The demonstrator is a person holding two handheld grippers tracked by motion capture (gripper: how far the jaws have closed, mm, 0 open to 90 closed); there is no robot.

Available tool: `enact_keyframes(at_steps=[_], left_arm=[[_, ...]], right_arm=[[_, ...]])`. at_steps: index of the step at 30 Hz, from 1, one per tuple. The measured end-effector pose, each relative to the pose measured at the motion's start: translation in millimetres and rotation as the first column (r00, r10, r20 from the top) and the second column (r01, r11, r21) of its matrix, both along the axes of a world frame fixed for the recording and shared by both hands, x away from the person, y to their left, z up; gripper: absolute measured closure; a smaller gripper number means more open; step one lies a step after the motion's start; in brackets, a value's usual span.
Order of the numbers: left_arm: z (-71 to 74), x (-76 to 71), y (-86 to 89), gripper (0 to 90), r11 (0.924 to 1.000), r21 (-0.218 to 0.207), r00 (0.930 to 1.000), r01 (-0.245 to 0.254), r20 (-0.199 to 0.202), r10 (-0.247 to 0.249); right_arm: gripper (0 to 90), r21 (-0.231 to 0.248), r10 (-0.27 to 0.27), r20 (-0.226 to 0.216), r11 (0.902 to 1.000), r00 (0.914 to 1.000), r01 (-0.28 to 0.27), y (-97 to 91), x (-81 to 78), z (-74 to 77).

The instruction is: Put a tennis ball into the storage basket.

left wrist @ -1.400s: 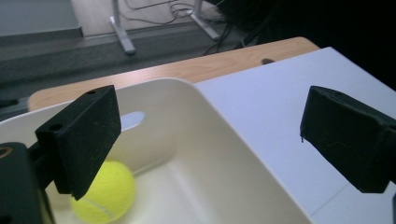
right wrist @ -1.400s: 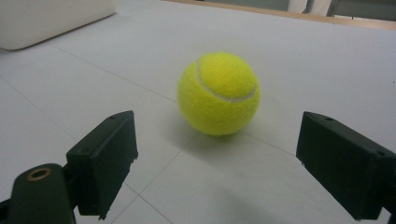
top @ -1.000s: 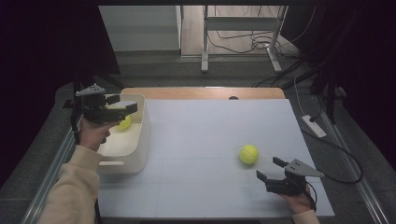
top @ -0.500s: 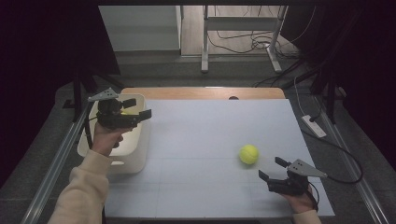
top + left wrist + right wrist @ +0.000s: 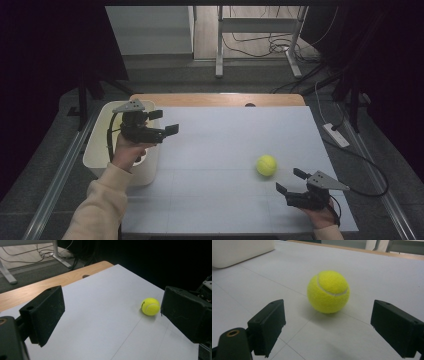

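Over at the left edge of the tabletop [image 5: 225, 145], the white bin [image 5: 100, 150] is partly blocked by the person's left hand [image 5: 127, 155] and sleeve [image 5: 102, 205], so what's inside can't be made out from the high view. The sleeve is cut off by the bottom edge. At the near right, just the back of the right hand [image 5: 320, 217] is seen, cropped at the bottom too.

The left hand-held gripper [image 5: 166, 129] is held up above the bin's right rim, roughly level, with its jaws pointed right across the tabletop. Its jaws are spread wide with nothing between them; in the left gripper view the tennis ball [image 5: 150, 306] is seen far off, close to the right jaw's edge but well apart from it. The right hand-held gripper [image 5: 290, 181] is held low at the near right, pointed toward the far left, jaws wide apart and empty. The tennis ball [image 5: 266, 165] is sat on the tabletop just beyond those jaws, centred between them in the right gripper view [image 5: 328, 291] but not touched.

Compared with a second ago, the left hand-held gripper has been carried rightward, from over the bin's left part to its right rim, and the yellow ball seen in the bin back then is now covered. The right one and the tennis ball haven't budged.
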State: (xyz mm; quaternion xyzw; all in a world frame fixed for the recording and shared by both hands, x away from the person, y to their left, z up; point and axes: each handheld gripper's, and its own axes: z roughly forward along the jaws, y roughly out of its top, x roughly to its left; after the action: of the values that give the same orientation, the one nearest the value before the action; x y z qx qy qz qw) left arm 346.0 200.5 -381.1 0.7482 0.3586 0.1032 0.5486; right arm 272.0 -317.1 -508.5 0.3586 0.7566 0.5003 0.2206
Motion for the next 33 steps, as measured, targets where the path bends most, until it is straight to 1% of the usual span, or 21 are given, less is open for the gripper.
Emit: enact_keyframes(at_steps=[3, 9, 13, 16, 24, 26, 33], left_arm=[[0.0, 0.2, -4.7, 5.9, 0.9999, -0.001, 0.9999, 0.014, -0.003, -0.014], [0.5, 1.4, -23.6, 5.8, 0.9986, 0.019, 0.9988, 0.049, -0.001, -0.049], [1.0, 1.4, -30.5, 5.6, 0.9980, 0.020, 0.9982, 0.061, 0.001, -0.061], [1.0, 2.2, -39.5, 5.6, 0.9966, 0.025, 0.9969, 0.079, 0.004, -0.079], [-2.2, 3.6, -50.0, 5.2, 0.9934, 0.038, 0.9942, 0.108, -0.001, -0.108], [-3.0, 4.1, -53.4, 5.2, 0.9921, 0.049, 0.9932, 0.116, -0.003, -0.116], [-4.7, 6.0, -57.1, 5.2, 0.9910, 0.049, 0.9922, 0.125, -0.007, -0.124]], right_arm=[[12.5, 0.002, 0.002, -0.001, 1.0000, 1.0000, -0.002, -0.2, 0.0, -0.1], [12.5, 0.001, -0.001, 0.001, 1.0000, 1.0000, 0.001, -1.0, -0.4, 0.2], [12.5, 0.001, -0.001, 0.002, 1.0000, 1.0000, 0.001, -1.0, -0.8, 0.6], [12.5, 0.000, 0.001, 0.005, 1.0000, 1.0000, -0.001, -1.1, -1.3, 0.7], [12.5, 0.003, -0.004, 0.000, 1.0000, 1.0000, 0.004, -0.1, -0.8, 0.6], [12.5, 0.001, -0.001, -0.003, 1.0000, 1.0000, 0.001, 0.0, -0.5, 0.9], [12.5, 0.000, -0.001, -0.007, 1.0000, 1.0000, 0.001, 2.5, 3.0, 0.1]])
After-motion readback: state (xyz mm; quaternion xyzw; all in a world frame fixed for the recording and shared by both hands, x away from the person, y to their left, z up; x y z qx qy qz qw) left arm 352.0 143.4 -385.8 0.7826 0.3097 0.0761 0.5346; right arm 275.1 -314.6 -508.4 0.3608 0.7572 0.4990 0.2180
